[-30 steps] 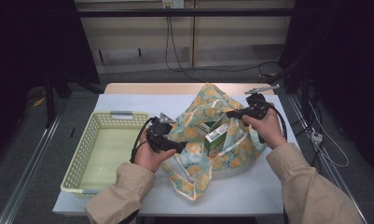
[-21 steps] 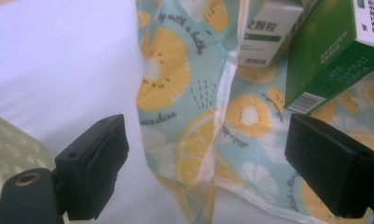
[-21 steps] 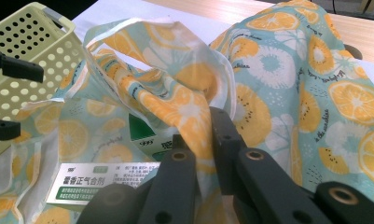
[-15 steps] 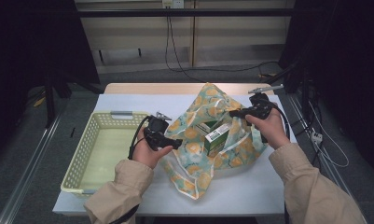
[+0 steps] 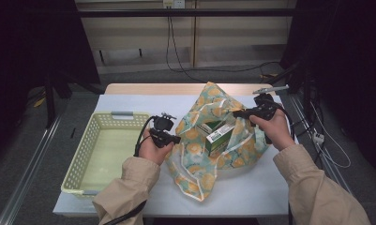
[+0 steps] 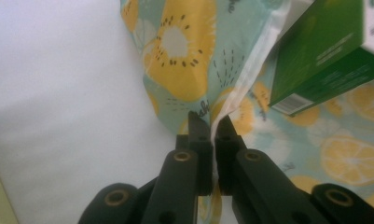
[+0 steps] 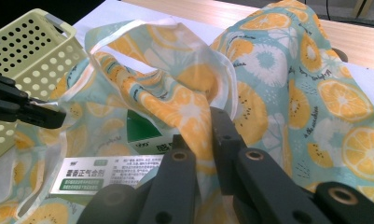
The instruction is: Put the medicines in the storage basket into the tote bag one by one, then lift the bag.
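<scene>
Both grippers [image 5: 175, 139] [image 5: 236, 112] apparently pinching bag [image 5: 209, 154]

1. Looks like a lab or test room set up for recording, not a home.
2. Tabletop [image 5: 129, 101] has a plain white cover and stands alone on a grey floor [image 5: 31, 140].
3. Black curtains [image 5: 31, 42] hang on both sides.
4. Loose cables [image 5: 176, 51] run down the bare back wall [image 5: 129, 37] and across the floor.
5. Metal rail [image 5: 24, 173] runs along the floor at left.
</scene>
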Demonstrator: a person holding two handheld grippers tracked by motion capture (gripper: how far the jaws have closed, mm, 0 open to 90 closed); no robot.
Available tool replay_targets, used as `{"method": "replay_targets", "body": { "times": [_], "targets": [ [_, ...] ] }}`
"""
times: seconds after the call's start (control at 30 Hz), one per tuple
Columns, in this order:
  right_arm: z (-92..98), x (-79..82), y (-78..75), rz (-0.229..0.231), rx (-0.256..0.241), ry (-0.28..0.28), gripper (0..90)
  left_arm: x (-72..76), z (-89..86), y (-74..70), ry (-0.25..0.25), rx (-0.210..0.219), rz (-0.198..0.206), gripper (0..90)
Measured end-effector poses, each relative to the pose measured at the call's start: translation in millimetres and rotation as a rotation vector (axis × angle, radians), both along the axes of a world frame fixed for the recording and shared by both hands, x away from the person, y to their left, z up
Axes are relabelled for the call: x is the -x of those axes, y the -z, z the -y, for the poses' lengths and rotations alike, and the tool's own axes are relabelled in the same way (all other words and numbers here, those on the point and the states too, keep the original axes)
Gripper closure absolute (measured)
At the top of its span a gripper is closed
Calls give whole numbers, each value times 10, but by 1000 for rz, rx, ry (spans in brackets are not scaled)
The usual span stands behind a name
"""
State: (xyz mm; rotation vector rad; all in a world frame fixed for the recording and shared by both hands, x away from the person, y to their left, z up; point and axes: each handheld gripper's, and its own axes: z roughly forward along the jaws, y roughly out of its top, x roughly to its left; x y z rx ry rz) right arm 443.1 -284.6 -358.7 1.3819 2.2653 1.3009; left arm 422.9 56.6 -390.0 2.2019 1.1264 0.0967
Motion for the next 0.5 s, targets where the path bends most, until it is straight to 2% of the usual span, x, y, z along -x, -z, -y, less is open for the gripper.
{"method": "replay_targets", "body": {
  "times": [0.37, 0.5],
  "targets": [
    [-51, 19, -73, 14, -4, -9, 880, -70, -51, -415, -6, 79, -57, 900],
    [-65, 23, -139, 24, -1, -13, 880, -93, -57, -558, -19, 97, -41, 900]
  ]
}}
